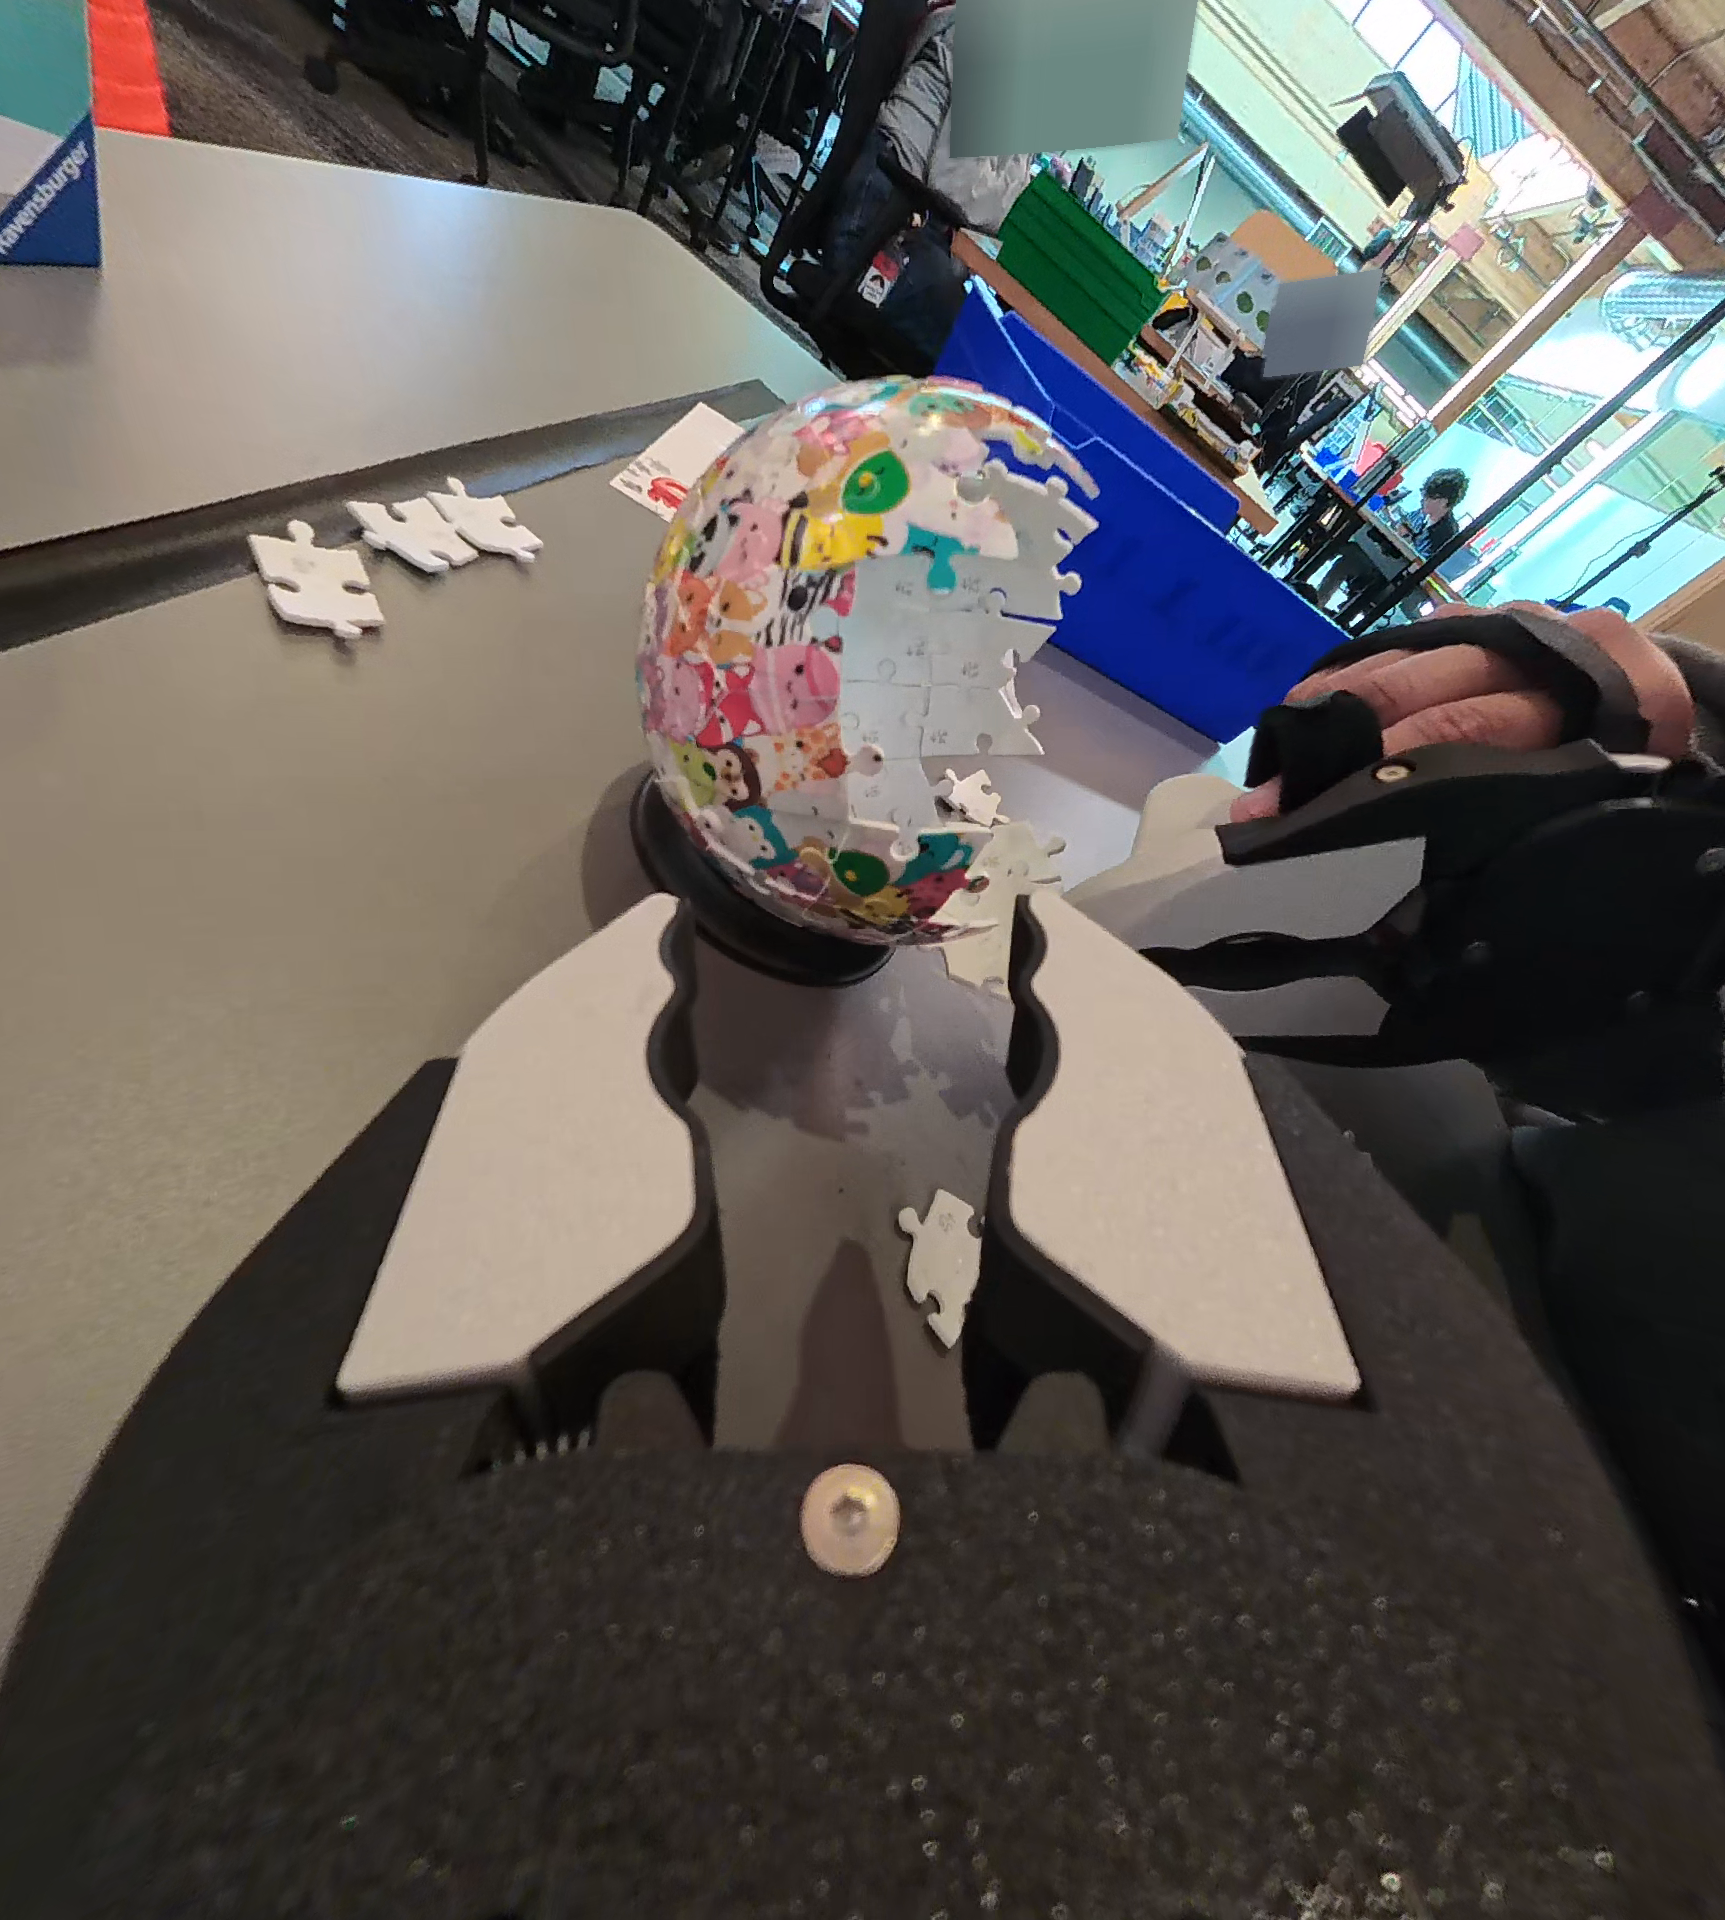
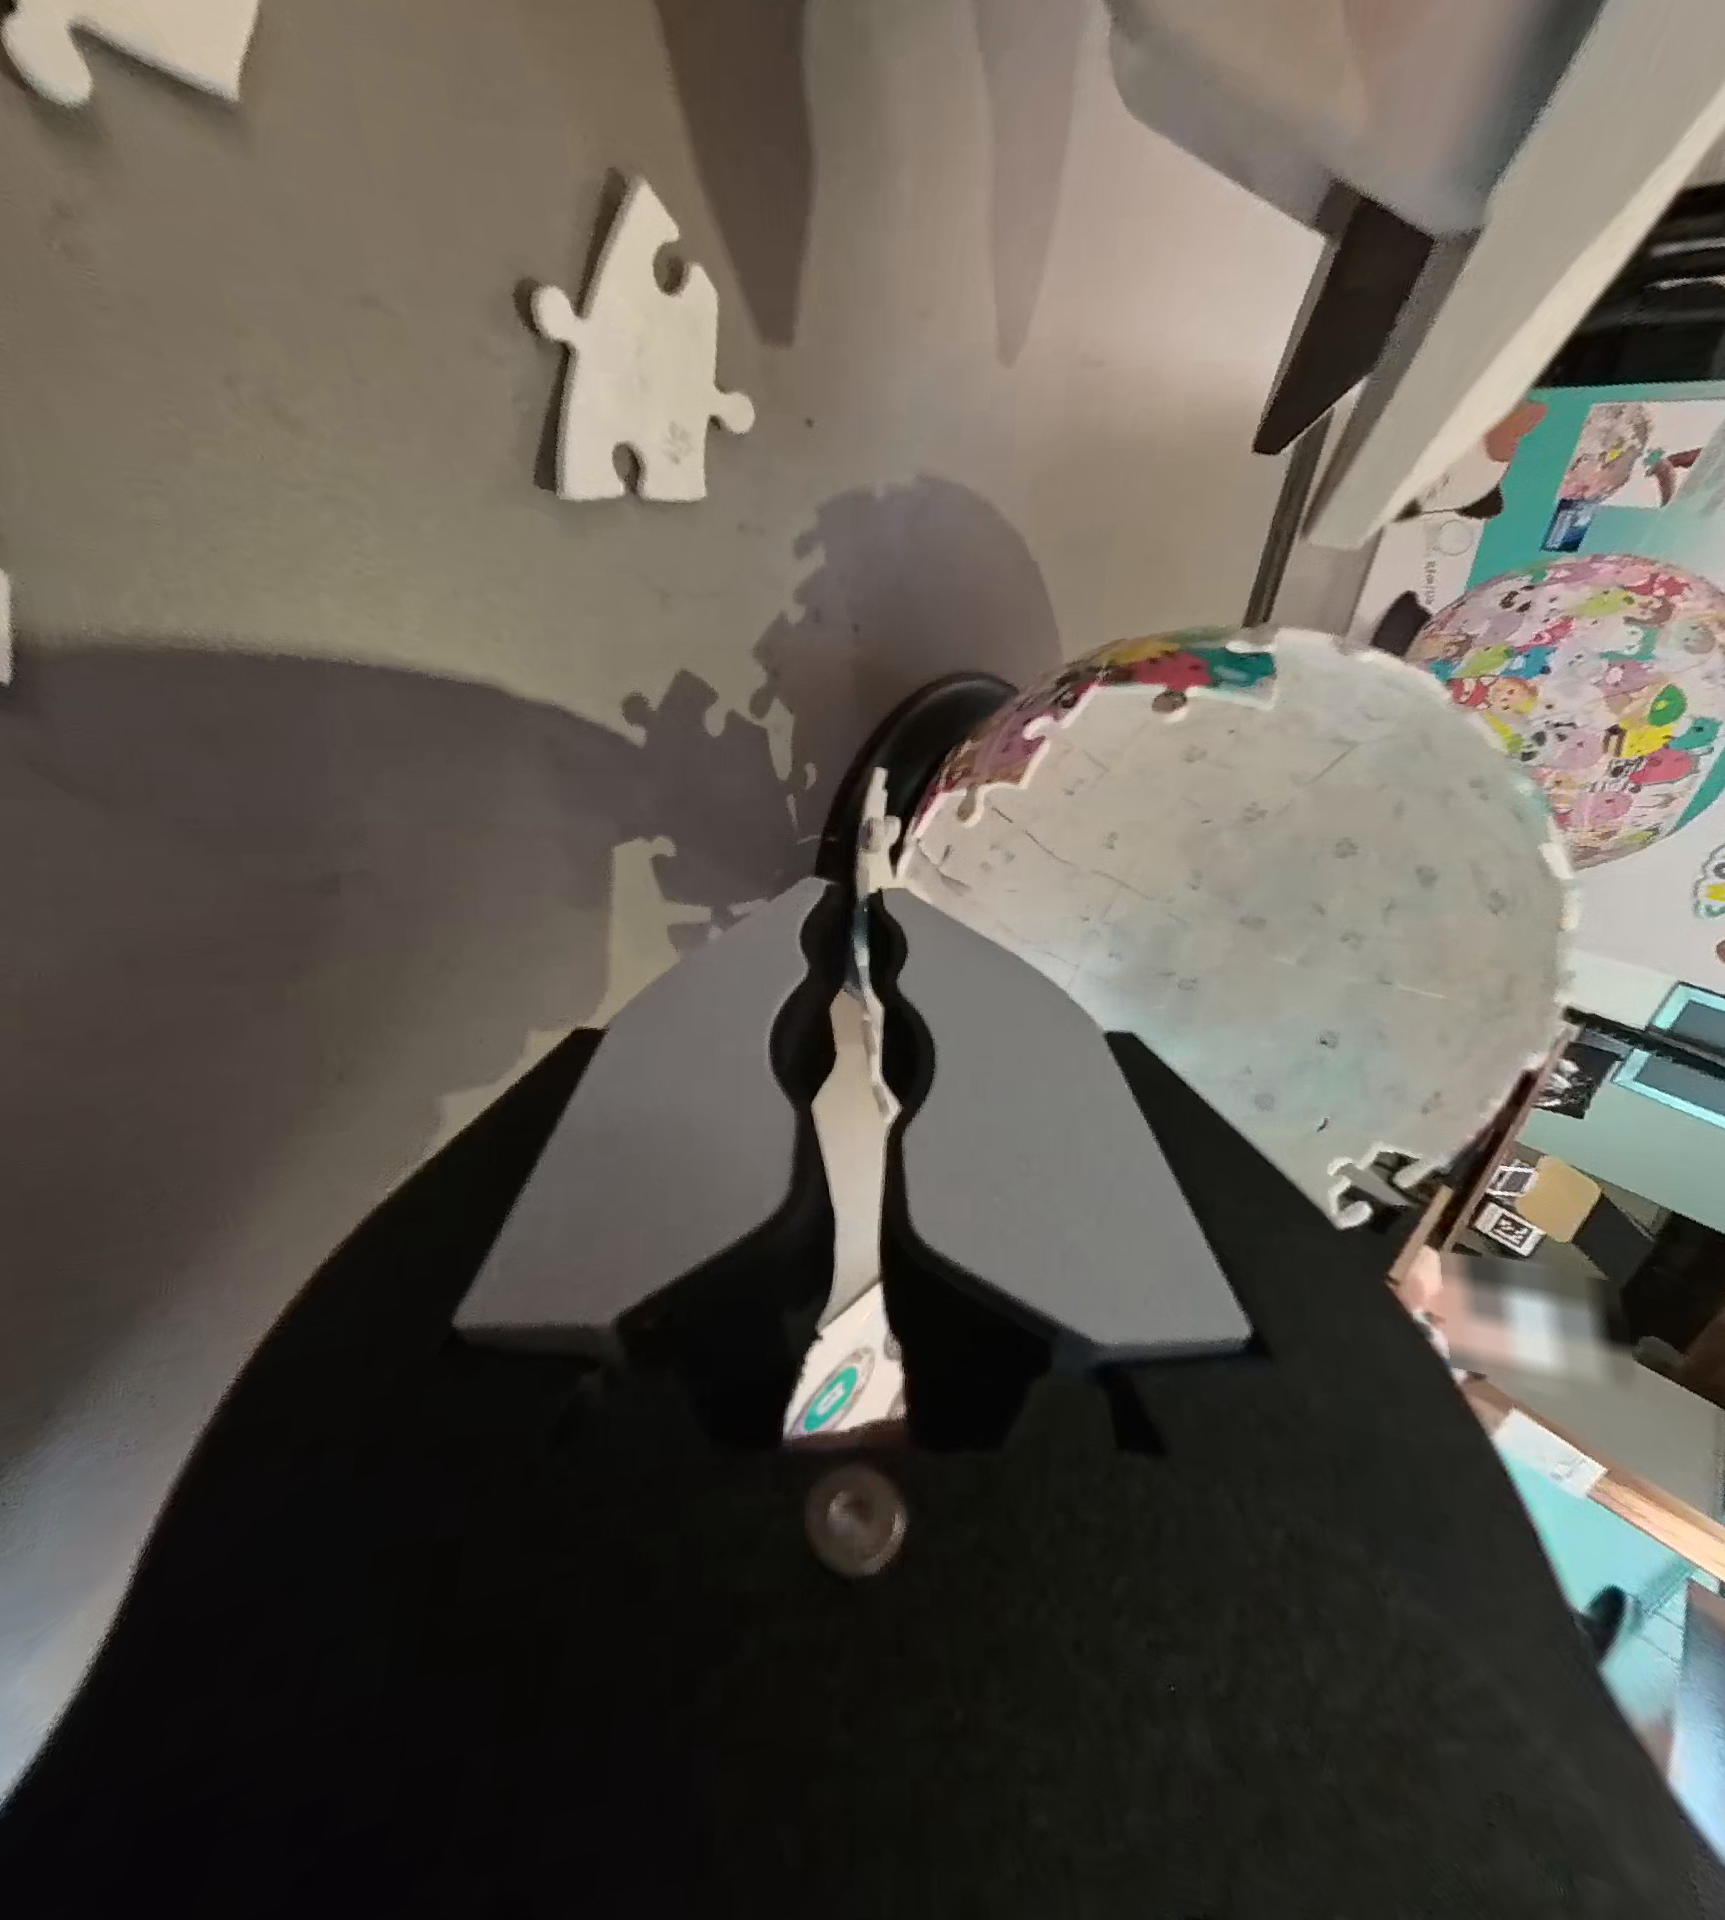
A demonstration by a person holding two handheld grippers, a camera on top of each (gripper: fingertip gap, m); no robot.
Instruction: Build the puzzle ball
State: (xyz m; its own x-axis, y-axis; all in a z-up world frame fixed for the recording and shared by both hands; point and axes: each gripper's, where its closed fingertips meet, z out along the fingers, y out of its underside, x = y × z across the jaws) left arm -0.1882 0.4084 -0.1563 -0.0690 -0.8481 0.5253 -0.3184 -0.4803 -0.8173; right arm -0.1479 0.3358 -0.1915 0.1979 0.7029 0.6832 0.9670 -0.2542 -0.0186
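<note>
Because the puzzle ball (image 1: 837, 665) is only a thin shell of interlocked pieces with one side missing, it should be judged light, hollow and fragile: pressure near the ragged open edge would likely pop pieces loose. It sits on a black ring stand (image 1: 733, 914) on the dark grey tabletop (image 1: 214, 935), just ahead of the left claw (image 1: 842, 935). Any steadying grip is best taken on the closed, printed side or at the stand, not on the free rim.

The left claw stands wide apart and holds nothing; its tips flank the base of the ball without touching it. The right claw (image 2: 853, 935) is closed down on a puzzle piece (image 2: 853, 1091), gripped flat between the jaws, with its tip at the lower edge of the opening beside the stand. The piece is thin, stiff and smooth, so it may slip or twist if pressed in at an angle.

Loose pieces (image 1: 390, 551) lie white side up on the tabletop, well apart from the ball, and one piece (image 1: 941, 1268) lies beside the left claw's right finger. A puzzle box (image 1: 1, 135) stands on a lighter adjoining tabletop. Beyond is a cluttered workshop with blue bins (image 1: 1128, 520), green crates and seated people.
</note>
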